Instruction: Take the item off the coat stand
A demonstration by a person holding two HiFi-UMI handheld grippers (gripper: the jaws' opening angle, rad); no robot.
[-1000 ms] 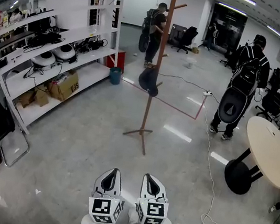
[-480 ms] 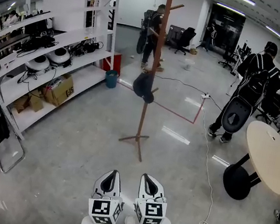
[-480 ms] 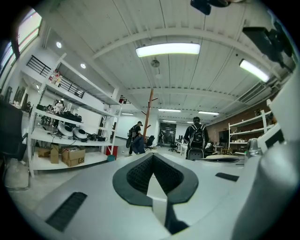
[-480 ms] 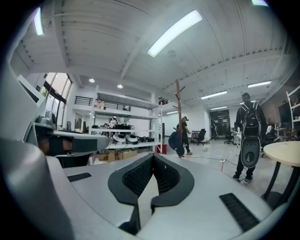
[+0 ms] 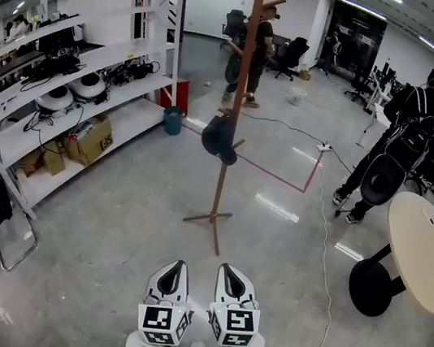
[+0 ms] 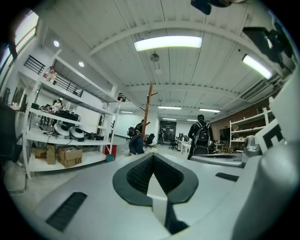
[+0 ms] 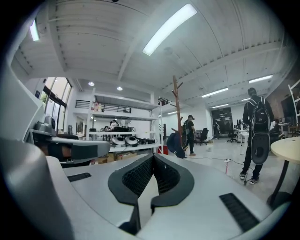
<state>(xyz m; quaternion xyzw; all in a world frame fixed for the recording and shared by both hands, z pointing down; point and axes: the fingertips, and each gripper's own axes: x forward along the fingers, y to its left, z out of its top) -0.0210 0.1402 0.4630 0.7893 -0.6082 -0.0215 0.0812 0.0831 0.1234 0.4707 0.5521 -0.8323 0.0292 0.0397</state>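
**Approach to the coat stand, both tools carried low and idle.**
The left gripper [image 5: 173,270] and right gripper [image 5: 231,276] sit side by side near the body, each with its jaws pressed together on nothing, probably because the target is well out of reach. The dark item [image 5: 219,138] (apparently a cap) hangs on a lower peg of the coat stand [image 5: 242,66], well ahead across bare floor. Shelving [image 5: 138,81] flanks the left. A floor cable [image 5: 327,253], the round table [image 5: 423,244] and a person with a backpack [image 5: 394,149] lie to the right, off the direct path.

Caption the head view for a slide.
Shut, empty left gripper and right gripper side by side, facing a tall brown wooden coat stand with a dark cap hanging on a low peg.
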